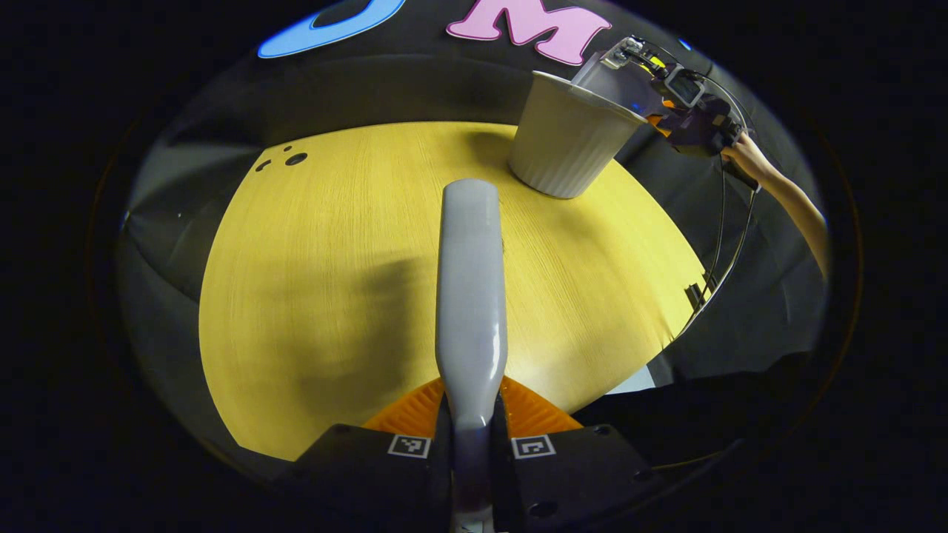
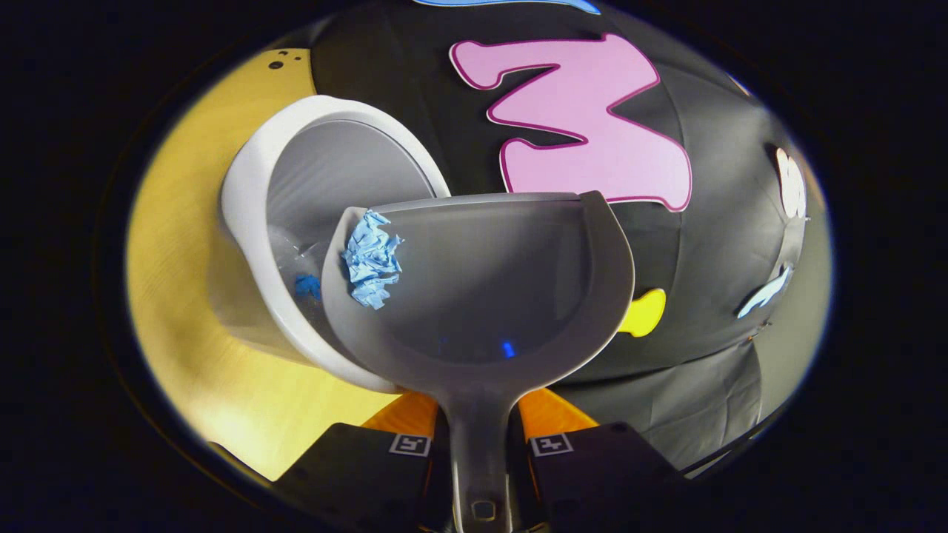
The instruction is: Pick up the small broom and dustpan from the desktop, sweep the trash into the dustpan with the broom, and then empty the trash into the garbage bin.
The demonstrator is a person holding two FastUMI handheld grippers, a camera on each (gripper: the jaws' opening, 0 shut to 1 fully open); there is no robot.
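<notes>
My left gripper [image 1: 472, 414] is shut on the grey broom [image 1: 470, 281], which points forward above the yellow table [image 1: 333, 296]. The white ribbed garbage bin [image 1: 566, 137] stands at the table's far right. Over it, a hand holds my right gripper [image 1: 685, 111] with the grey dustpan [image 1: 618, 81]. In the right gripper view, my right gripper [image 2: 480, 429] is shut on the handle of the dustpan [image 2: 489, 289], tipped leftward over the bin [image 2: 252, 185]. A crumpled blue paper [image 2: 370, 259] clings at the pan's left edge, above the bin's mouth. Another blue scrap [image 2: 307, 285] lies inside the bin.
Small dark holes [image 1: 295, 158] mark the table's far left corner. A cable [image 1: 722, 252] hangs from the right gripper past the table's right edge. Black cloth walls close in behind the bin [image 2: 726, 244].
</notes>
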